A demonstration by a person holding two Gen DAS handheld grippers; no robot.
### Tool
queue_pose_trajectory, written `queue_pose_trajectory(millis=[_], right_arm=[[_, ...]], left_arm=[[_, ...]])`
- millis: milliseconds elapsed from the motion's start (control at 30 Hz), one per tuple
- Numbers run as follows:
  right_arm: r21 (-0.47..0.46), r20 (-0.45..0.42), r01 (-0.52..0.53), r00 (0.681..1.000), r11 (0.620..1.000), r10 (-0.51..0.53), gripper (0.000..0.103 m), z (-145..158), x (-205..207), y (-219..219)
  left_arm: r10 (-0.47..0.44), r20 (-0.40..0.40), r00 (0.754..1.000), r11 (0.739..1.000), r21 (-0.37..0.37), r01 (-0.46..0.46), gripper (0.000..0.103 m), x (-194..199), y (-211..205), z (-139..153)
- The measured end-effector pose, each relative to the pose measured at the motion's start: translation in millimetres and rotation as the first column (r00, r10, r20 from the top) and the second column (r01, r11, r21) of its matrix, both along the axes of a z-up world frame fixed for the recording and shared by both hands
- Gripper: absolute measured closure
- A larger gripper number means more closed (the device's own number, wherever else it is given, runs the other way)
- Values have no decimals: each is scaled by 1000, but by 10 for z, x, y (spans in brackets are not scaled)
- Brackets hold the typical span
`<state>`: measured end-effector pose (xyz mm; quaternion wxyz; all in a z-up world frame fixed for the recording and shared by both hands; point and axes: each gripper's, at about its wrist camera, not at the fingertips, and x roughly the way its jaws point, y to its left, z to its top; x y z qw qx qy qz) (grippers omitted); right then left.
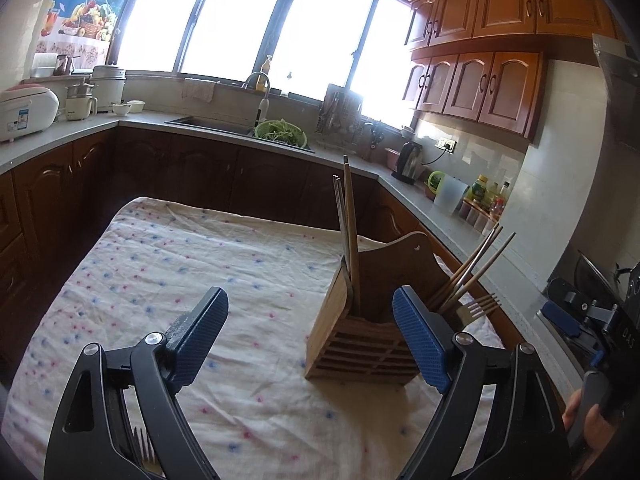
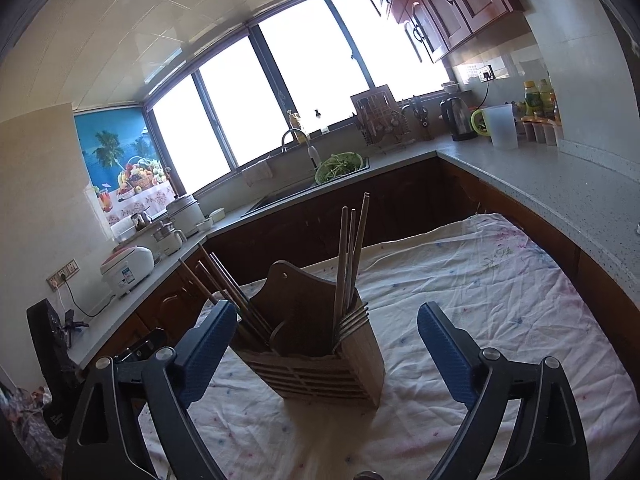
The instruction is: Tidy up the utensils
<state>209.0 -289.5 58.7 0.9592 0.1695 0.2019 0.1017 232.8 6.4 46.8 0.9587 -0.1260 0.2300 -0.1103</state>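
Centrally placed: table under a white cloth with pink and blue dots, set inside a U-shaped kitchen counter with sink and green colander below the windows.

Standing upright on the cloth, toward its right side in the left wrist view: wooden utensil holder with slatted front and a raised back panel. Divided into compartments. One compartment holding chopsticks nearly upright; the other holding more chopsticks leaning outward, plus fork tines showing above the rim. In the right wrist view, forks sitting in the same compartment as the upright chopsticks.

Left gripper: angled gently downward over the cloth, jaws spread wide, blue pads bare, nothing between them. Right-hand finger overlapping the holder's front corner in view; contact cannot be told. Another fork partly visible low in frame behind the left linkage.

Right gripper: likewise tilted slightly down, aimed straight at the holder, jaws spread wide and empty. Holder framed between the fingers but beyond the tips, apart from both pads.

At the right edge of the left wrist view: the right gripper's body and part of a hand wrapped on its handle.
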Motion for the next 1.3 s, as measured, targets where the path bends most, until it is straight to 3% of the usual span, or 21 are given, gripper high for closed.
queue_pose_trajectory(millis=[433, 733, 867, 900, 1000, 1100, 1300], right_arm=[[-46, 60, -24, 998, 999, 26, 4, -148, -986, 156], [-114, 70, -51, 996, 992, 59, 3, -189, -1400, 366], [-163, 123, -59, 989, 985, 79, 2, 11, -1550, 430], [-176, 146, -47, 987, 983, 73, 0, 65, -1614, 447], [-217, 227, 3, 973, 976, 47, 0, 127, -1805, 464], [-214, 247, 34, 969, 976, 20, 0, -12, -1875, 448], [-219, 176, 58, 984, 974, -19, 0, -471, -1842, 437]], left_arm=[[3, -71, 997, 1000, 5, -3, 13, -970, 207, -274], [7, -65, 998, 996, 90, -1, 13, -1404, 194, -244], [0, 14, 1000, 990, 138, -2, 9, -1613, 142, -3], [8, 53, 999, 989, 145, -15, 0, -1688, 140, 61], [42, 137, 990, 985, 159, -63, 0, -1856, 131, 122], [45, 128, 991, 982, 177, -67, 0, -1880, 94, -33], [65, 97, 993, 971, 224, -86, 0, -1900, -22, -429]])
